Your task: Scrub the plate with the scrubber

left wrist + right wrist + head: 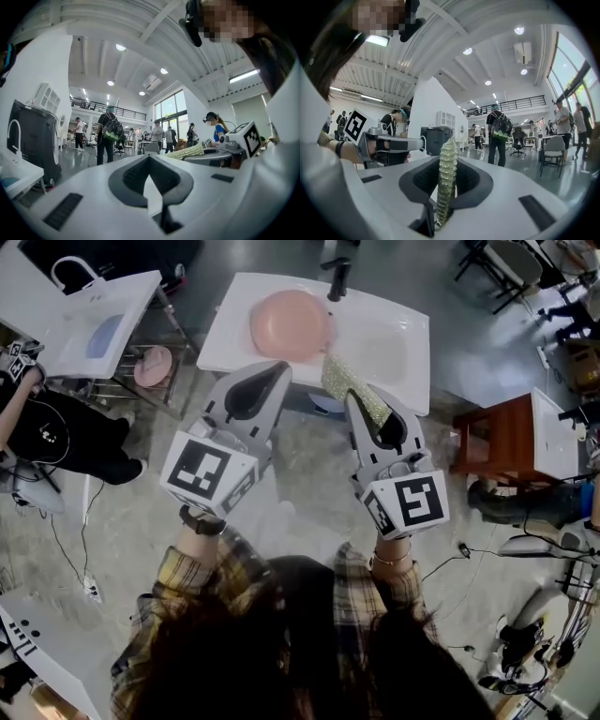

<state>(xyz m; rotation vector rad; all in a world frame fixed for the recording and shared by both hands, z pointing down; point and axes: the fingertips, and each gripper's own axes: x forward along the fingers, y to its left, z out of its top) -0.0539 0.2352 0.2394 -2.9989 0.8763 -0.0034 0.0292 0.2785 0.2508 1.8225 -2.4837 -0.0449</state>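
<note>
Head view: a pink plate [289, 322] lies in the left part of a white sink [398, 348], under a dark tap [337, 279]; the left gripper [273, 373] points at the sink's front edge just below the plate, and nothing shows at its tip; the right gripper [359, 401] points the same way beside it, with the gold-green scrubber [343, 379] sticking out of its tip toward the plate's lower right rim; the scrubber's free end lies over the sink's front edge, near the plate, and whether it touches anything cannot be told; a second sink [89, 306] stands well apart at the upper left.

Left gripper view: the left gripper [151, 161] has its 2 jaws pressed together with nothing between them; its dark pads [131, 180] meet along one seam; to the right the right gripper [220, 152] shows side-on with its marker cube, the scrubber [186, 151] jutting out level from it; beyond, a person with a backpack [107, 133] stands in a bright hall.

Right gripper view: the right gripper [447, 161] is clamped on the scrubber [446, 176], which stands edge-on and upright in the slot, its knobbly strip rising past the jaw tips; the left gripper [391, 144] shows at the left, level and just beside; an empty chair [553, 150] stands at the far right.
</note>
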